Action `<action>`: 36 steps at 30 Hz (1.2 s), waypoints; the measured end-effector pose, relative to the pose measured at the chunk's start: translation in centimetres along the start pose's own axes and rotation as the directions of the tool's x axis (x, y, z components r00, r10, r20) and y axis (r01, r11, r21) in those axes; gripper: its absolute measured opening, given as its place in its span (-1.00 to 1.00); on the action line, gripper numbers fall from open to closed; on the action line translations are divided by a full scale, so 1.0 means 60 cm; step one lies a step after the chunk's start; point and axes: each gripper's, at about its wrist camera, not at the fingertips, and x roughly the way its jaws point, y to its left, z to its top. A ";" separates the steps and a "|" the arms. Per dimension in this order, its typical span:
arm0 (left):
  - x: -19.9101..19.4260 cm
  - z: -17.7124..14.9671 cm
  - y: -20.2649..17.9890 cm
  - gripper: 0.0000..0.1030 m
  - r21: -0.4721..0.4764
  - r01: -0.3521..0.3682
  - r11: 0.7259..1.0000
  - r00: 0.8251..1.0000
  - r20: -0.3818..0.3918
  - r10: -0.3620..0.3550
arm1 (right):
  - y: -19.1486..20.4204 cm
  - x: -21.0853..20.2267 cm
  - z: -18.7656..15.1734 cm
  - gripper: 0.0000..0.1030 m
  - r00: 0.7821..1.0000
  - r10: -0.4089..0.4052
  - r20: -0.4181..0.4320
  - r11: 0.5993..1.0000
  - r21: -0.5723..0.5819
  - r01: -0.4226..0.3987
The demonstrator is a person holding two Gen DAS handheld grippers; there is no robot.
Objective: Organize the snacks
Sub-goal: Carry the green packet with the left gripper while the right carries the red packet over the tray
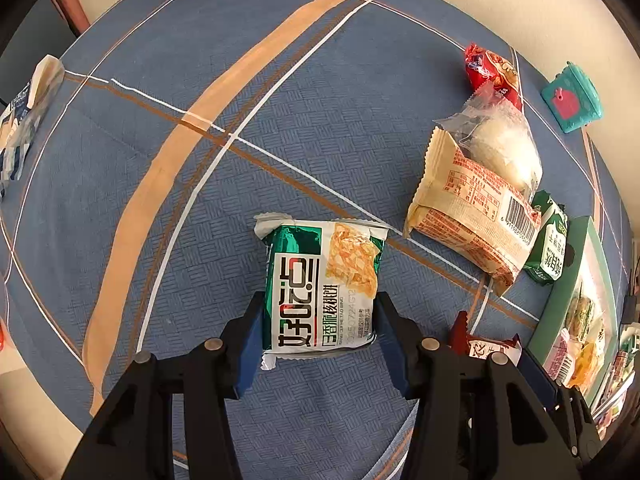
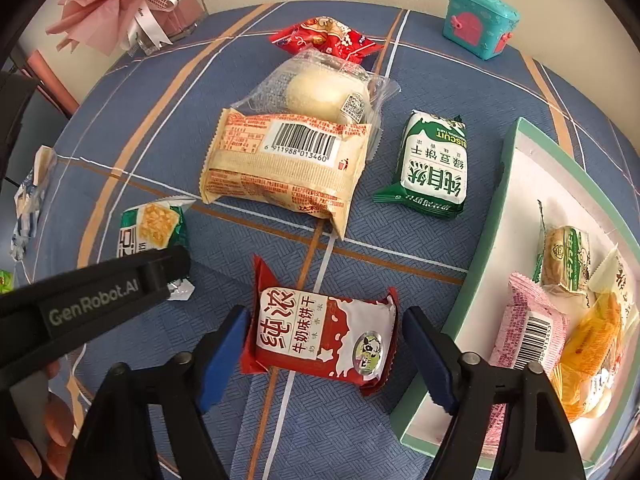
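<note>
The left claw (image 1: pixel 320 320) pinches the green snack (image 1: pixel 322 286) on the blue-clothed desk (image 1: pixel 160 208), while the right claw (image 2: pixel 324 350) gapes around a red snack (image 2: pixel 322 334); only its view shows the pink bouquet (image 2: pixel 120 4).

"GenRobot.AI" on left claw arm (image 2: pixel 96 296); "BISCUIT" (green packet (image 2: pixel 432 164)).

My two views are bright and evenly lit, daylight soft, shadows faint beneath the packets. Fisheye bends the tablecloth (image 1: pixel 200 184) stripes and blackens the corners. Glare sits on the green foil packet (image 1: pixel 320 288) (mild, print still readable); the edges smear slightly.
</note>
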 end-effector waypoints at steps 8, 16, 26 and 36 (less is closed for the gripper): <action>-0.020 0.000 -0.008 0.03 0.006 -0.010 1.000 1.000 0.016 0.010 | -0.024 -0.029 0.003 0.24 1.000 0.018 0.016 1.000 0.015 -0.018; -0.086 0.002 -0.006 -0.02 0.005 0.002 1.000 0.995 0.104 -0.003 | -0.035 -0.080 0.004 0.24 0.996 0.053 0.069 0.998 0.034 -0.055; -0.173 -0.001 0.000 -0.03 0.002 0.029 1.000 0.973 0.230 -0.028 | -0.060 -0.142 -0.005 0.24 0.982 0.087 0.166 0.993 0.062 -0.098; -0.212 -0.013 -0.023 -0.03 0.016 0.044 0.999 0.956 0.288 -0.047 | -0.081 -0.156 -0.011 0.24 0.979 0.084 0.184 0.990 0.096 -0.103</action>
